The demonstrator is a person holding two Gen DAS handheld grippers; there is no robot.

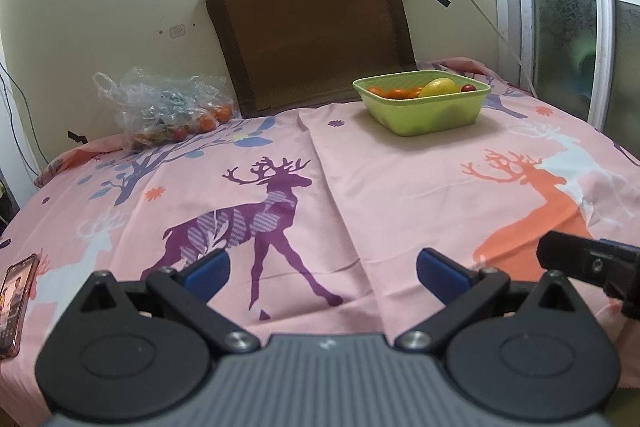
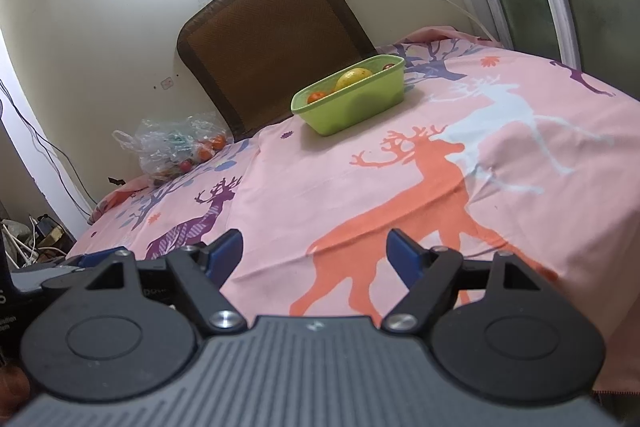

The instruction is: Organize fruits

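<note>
I have both tools low over the near edge of the bed [image 1: 400, 187], and neither carries anything: the left hand-held gripper [image 1: 322, 273] has its blue pads spread wide, and the right hand-held gripper [image 2: 314, 255] is spread the same way. The fruit sits in two places at the far side. A green tub [image 1: 424, 111] at about 1 o'clock from the left tool already holds a lemon [image 1: 438, 87] and some oranges [image 1: 394, 92]; from the right tool it lies near 12 o'clock. The rest is in a crumpled clear bag [image 1: 160, 107] against the wall, at about 10 o'clock from the left tool and also 10 o'clock from the right, with orange and red fruit showing through. Bag and tub are well apart, with a brown cushion [image 1: 312, 23] behind the gap. I judge the left tool the nearer one to the bag, so it should go there, while the right suits the tub. The bag's long axis runs roughly 9 to 3. A phone [image 1: 16, 303] lies at my left edge.
</note>
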